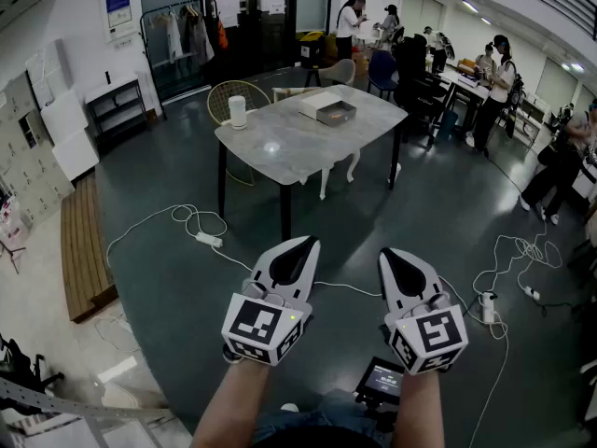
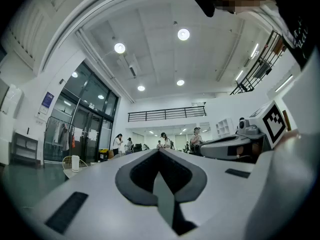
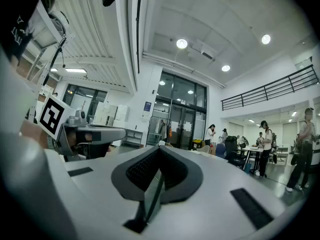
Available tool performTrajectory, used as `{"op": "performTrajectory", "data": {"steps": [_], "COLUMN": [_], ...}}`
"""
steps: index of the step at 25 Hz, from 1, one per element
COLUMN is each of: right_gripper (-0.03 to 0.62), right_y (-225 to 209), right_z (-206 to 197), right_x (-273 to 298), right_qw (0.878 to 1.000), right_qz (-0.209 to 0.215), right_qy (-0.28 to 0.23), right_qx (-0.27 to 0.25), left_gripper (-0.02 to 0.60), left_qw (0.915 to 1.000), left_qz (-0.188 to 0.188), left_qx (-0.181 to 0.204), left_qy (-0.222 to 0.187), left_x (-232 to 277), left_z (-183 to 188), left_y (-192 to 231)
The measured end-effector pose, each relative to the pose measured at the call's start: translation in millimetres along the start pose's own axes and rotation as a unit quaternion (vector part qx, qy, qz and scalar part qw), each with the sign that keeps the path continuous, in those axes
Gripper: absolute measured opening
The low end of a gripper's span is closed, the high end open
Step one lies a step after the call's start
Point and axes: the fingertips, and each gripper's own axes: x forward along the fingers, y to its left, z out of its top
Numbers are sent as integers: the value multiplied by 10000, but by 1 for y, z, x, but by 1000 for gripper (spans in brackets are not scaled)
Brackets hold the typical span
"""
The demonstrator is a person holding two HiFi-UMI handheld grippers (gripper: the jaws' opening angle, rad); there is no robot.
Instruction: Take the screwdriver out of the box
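Observation:
A grey open box [image 1: 337, 113] with its white lid [image 1: 319, 104] beside it lies at the far right of a marble-topped table [image 1: 289, 143] across the room. No screwdriver shows from here. My left gripper [image 1: 306, 242] and right gripper [image 1: 389, 253] are held side by side in front of me, over the dark floor and well short of the table. Both point towards it. In the left gripper view the left gripper [image 2: 160, 151] has its jaws meeting with nothing between them. The right gripper [image 3: 159, 149] looks the same in its own view.
A white cylinder [image 1: 237, 111] stands at the table's left corner. White cables and power strips [image 1: 209, 240] [image 1: 486, 306] trail over the floor between me and the table. A wooden bench [image 1: 84, 250] lies at the left. People [image 1: 494, 91] stand round desks at the back right.

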Motion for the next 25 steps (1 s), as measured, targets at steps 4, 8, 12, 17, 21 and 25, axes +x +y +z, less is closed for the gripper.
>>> {"op": "performTrajectory", "data": {"steps": [4,8,12,17,21,25], "right_gripper": [25,25,25,25,25,25], "right_y": [6,-3,-31,-89,-141,-182], "right_z": [-3,-8,-23,-35,-32,-32], "right_x": [10,29,67,128,177,217], "right_qw": [10000,9999,9999,9993,9986,9978], "right_qz": [22,87,76,317,514,658], "right_qy": [47,85,132,117,26,-13], "right_qx": [-12,-99,77,169,114,129], "left_gripper": [12,12,12,12,12,12], "left_qw": [10000,9998,9997,9991,9991,9986], "left_qz": [33,64,132,314,376,500], "left_qx": [-82,-167,-194,-226,-162,-129], "left_qy": [-38,-7,91,164,131,72], "left_x": [-2,14,50,127,194,248], "left_z": [-3,-11,-31,-47,-48,-50], "left_y": [17,33,55,90,107,120]}}
